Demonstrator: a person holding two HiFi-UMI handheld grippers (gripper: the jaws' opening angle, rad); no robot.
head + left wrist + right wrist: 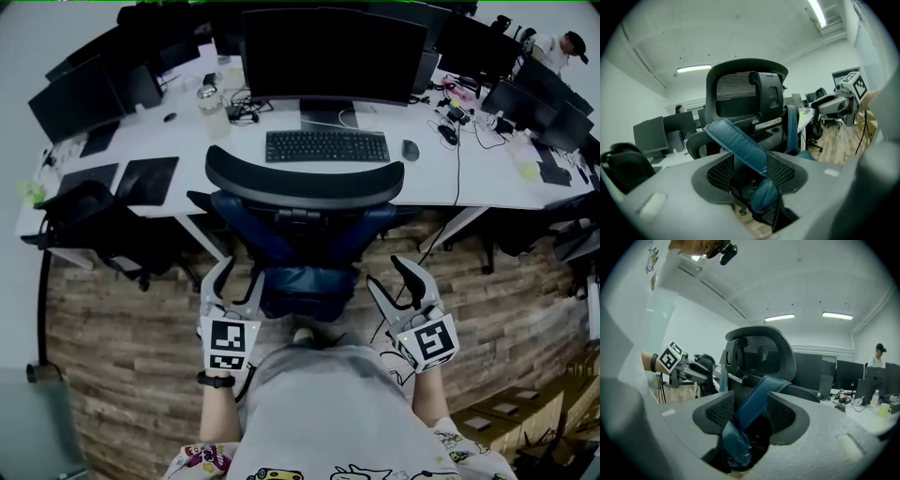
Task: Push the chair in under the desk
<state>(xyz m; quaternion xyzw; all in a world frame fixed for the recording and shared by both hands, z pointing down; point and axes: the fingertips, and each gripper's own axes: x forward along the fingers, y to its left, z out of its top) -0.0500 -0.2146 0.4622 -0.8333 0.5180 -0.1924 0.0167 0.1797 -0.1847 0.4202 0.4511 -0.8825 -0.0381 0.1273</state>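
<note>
- Both grippers are on the chair (305, 281) now, so we'd call this the start of the actual push.
- Left gripper (236, 279): the jaws are about half closed and clamped on a blue back strut (746, 151), which runs slanted right through the gap. The pads look snug on both sides of it.
- Right gripper (749, 420): same deal, jaws half closed and pinching the other blue back strut (759, 399), mirrored.
- Where the chair is: straight ahead of both sets of jaws. The black headrest (305, 180) is up past the jaw tips and the desk (436, 178) is just beyond that. From the head view, the seat looks like it's still sticking out on our side, so we reckon most of the push is still to go.
- How we'd do it well: push along the line the jaws point, with equal force from both sides. If one side leads, the castors will swing the chair off line.
- Keep the grip firm but don't crank it. The struts are slanted, so the pads could slide along them if we shove hard.
- Go slow near the end, since the armrests might catch the desk edge. We can't tell the clearance from here.
- Aim for the keyboard (326, 146), dead ahead of the jaws, to keep things centred.
</note>
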